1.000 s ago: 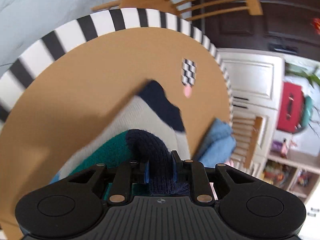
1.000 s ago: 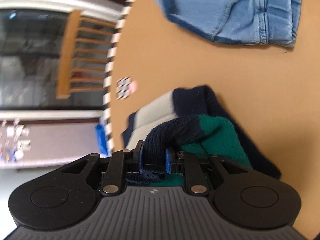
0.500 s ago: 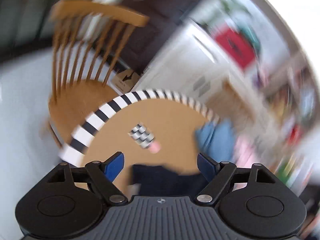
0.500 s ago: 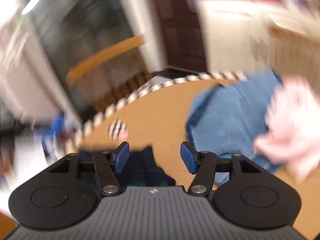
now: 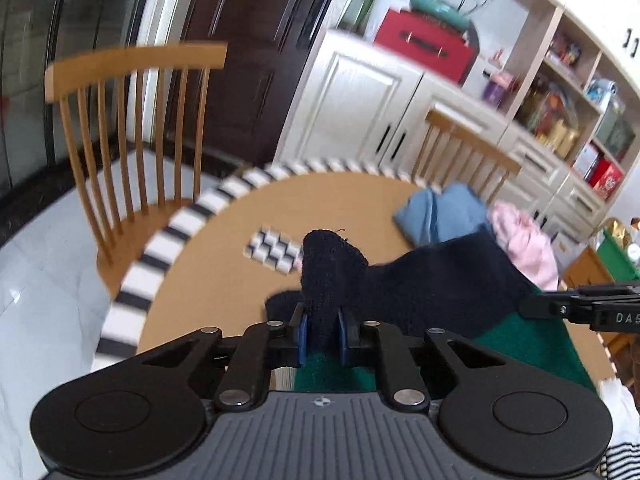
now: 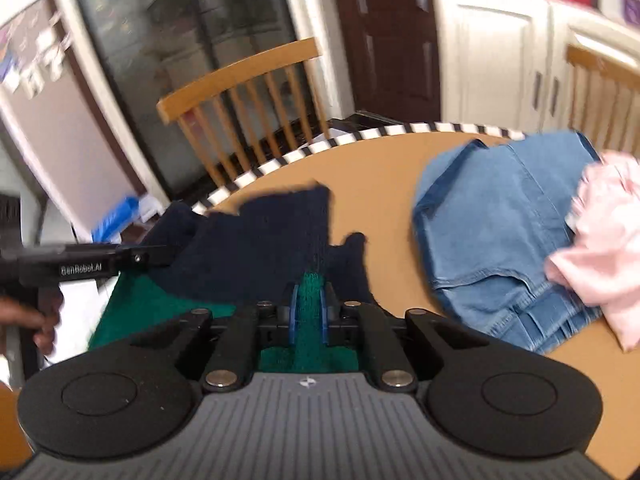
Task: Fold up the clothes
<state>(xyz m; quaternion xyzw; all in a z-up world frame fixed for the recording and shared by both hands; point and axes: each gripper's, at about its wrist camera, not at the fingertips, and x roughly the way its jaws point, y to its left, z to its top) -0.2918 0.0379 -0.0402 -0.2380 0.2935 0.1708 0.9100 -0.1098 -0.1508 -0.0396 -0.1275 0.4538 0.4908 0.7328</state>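
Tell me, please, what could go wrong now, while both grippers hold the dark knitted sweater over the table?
1. The left gripper pinches only a thin navy fold of the sweater; it may slip out.
2. The right gripper grips a narrow green ridge; an uneven pull could skew the fold.
3. The jeans and the pink garment lie close; the sweater could drag them.
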